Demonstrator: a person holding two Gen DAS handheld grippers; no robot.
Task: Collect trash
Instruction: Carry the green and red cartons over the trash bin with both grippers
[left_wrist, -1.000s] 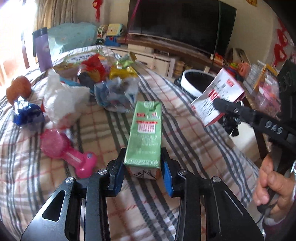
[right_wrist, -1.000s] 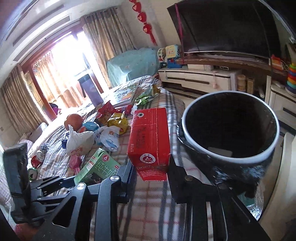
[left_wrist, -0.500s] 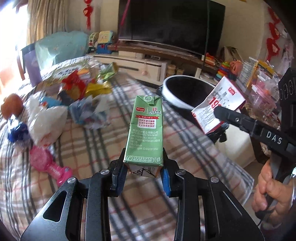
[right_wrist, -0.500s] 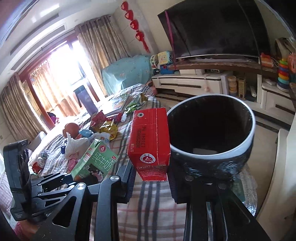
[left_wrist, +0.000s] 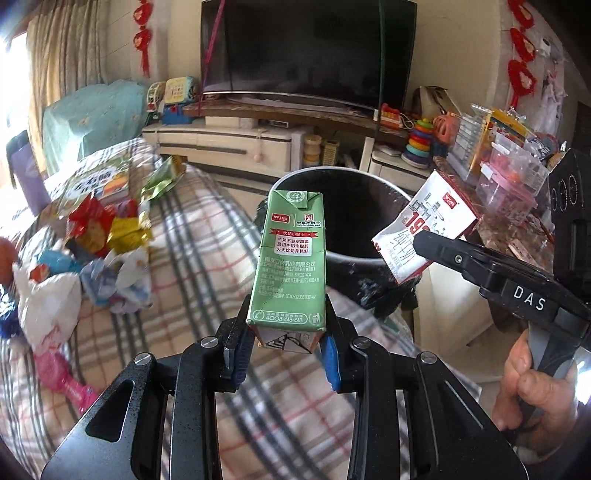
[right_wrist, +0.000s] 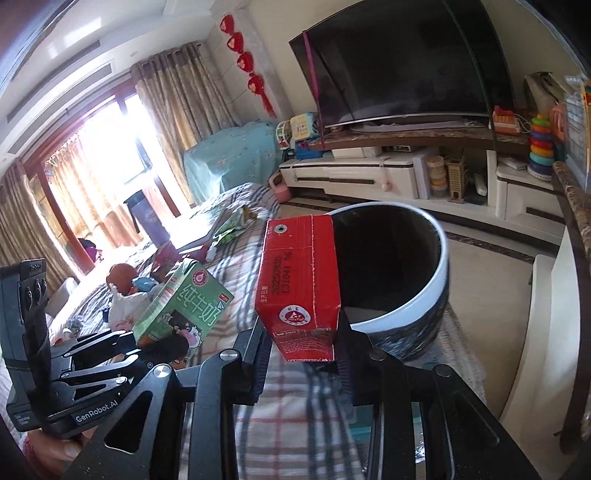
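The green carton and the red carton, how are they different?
The green carton sits in the left claw; the red carton sits in the right claw. The green one has pictures on one side; the red one shows a printed date. The red one is closer to the black bin. Both are drink cartons, squeezed tight.

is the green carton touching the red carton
Apart. The right wrist view shows the green carton and the red carton with striped cloth visible between them.
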